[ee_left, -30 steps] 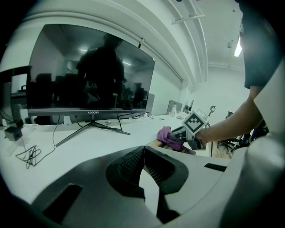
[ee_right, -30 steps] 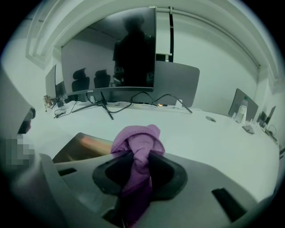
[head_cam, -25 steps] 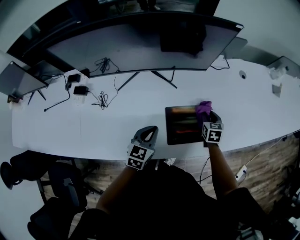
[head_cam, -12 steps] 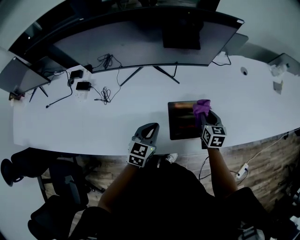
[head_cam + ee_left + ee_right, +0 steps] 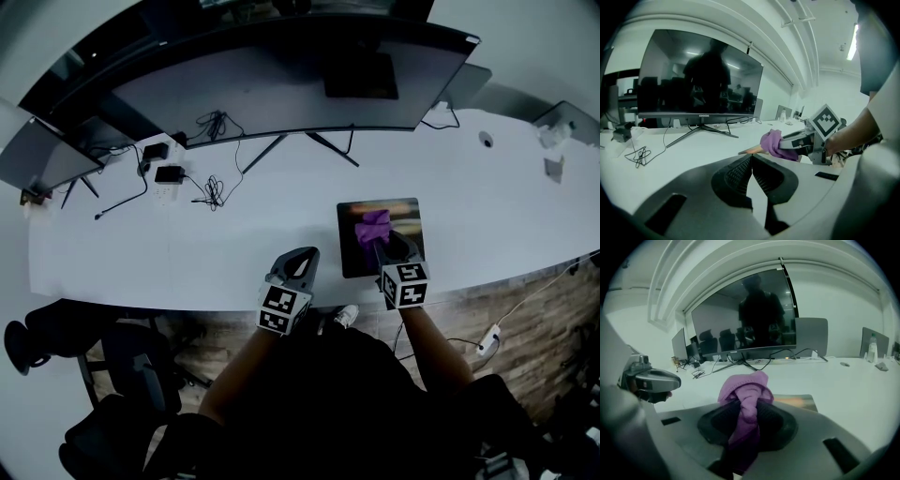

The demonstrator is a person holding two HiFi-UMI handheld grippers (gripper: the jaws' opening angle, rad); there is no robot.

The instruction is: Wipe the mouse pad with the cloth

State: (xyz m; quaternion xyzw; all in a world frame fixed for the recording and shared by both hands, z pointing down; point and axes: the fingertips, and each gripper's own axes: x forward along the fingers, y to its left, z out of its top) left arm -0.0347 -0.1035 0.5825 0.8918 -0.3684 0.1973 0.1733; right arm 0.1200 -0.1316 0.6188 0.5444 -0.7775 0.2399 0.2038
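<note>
Cloth (image 5: 741, 389) in R tool (image 5: 746, 411), on pad (image 5: 404, 212)

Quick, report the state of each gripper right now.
Left gripper: closed, holding nothing.
Right gripper: closed on the purple cloth.

white desk, wide screen, wood floor

you face a long white desk (image 5: 141, 258) carrying a wide curved monitor (image 5: 281, 84), dark, on a splayed stand. a second screen (image 5: 42, 155) sits at your far left, with loose cables (image 5: 211, 192) near it. beneath the desk edge lies wood floor (image 5: 548, 314), with black office chairs (image 5: 131, 361) to your left. a ceiling light strip (image 5: 854, 42) glows overhead.
</note>
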